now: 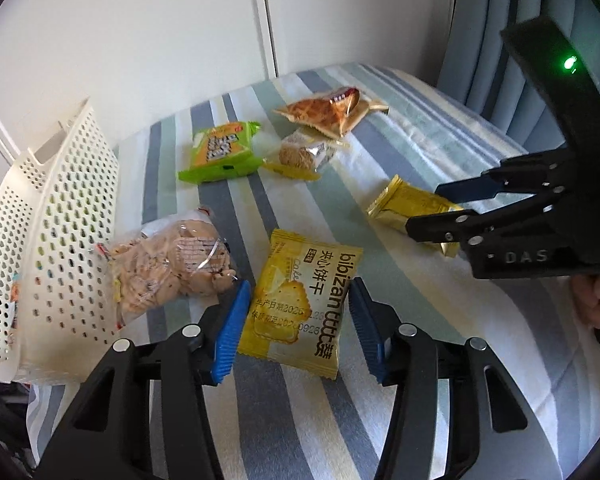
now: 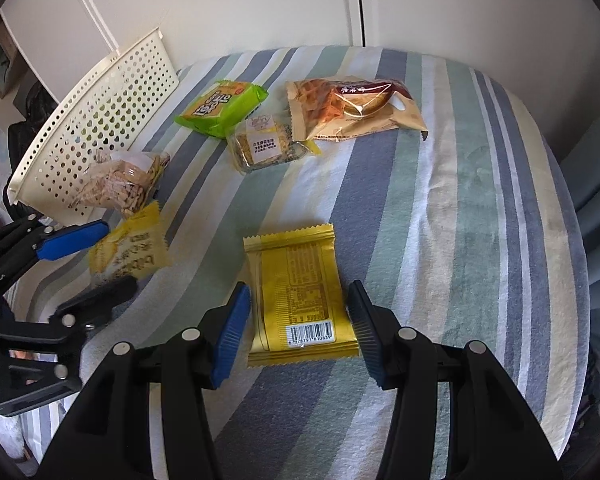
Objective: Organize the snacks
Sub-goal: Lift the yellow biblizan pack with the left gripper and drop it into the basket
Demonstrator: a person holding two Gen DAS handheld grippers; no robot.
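Snacks are scattered all over my striped bedspread (image 2: 460, 208). My right gripper (image 2: 298, 328) is spread wide with its blue pads on either side of a gold packet (image 2: 300, 296), not squeezing it yet as far as I can see. That packet lies flat, back side up, long axis running straight away from me, barcode end nearest my fingers and the crimped far end pointing toward the wall.

My left gripper (image 1: 298, 328) is just as wide open, straddling a yellow biscuit packet (image 1: 300, 300) without gripping it. This one sits face up, print running lengthwise, long axis pointing away from me and tilted a bit left at the far end.

Just left of it a clear bag of crackers (image 1: 168, 264) leans against the white perforated basket (image 1: 52, 216), which sits at the left edge of the bed. Farther back: a green pack (image 2: 220, 108), a small clear-wrapped cake (image 2: 260, 148) touching it, and a tan bag (image 2: 352, 110) beside that.
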